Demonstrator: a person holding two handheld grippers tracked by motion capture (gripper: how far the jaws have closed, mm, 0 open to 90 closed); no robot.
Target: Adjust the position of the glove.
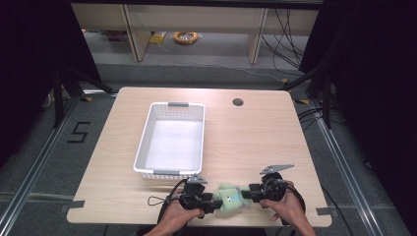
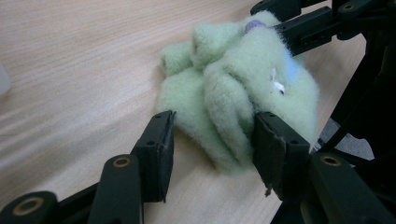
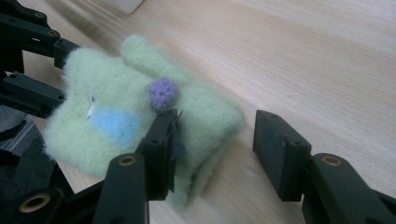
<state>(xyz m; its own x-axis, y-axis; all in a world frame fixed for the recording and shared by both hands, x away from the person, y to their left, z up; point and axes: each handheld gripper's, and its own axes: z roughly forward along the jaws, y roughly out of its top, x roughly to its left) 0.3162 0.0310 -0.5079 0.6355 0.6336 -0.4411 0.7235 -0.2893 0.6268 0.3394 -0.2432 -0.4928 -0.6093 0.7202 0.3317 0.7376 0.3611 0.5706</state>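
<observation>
Green fleece toy (image 1: 230, 198) lies bunched at table (image 1: 255, 142) near edge, basket (image 1: 172, 140) behind. Left hand-held gripper (image 2: 212, 135) and right hand-held gripper (image 3: 215, 140) both unclenched, straddling opposite folds. Risk: shallow bites, fleece slips free.

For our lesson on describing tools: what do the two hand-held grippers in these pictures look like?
Both the left gripper and the right gripper are black, each with two flat, squarish jaws on jointed links with brass-coloured pivot rings. The right carries a grey three-cornered plate on top, the left a smaller grey piece. Black cables trail from them. The forearms are bare, without sleeves.
</observation>
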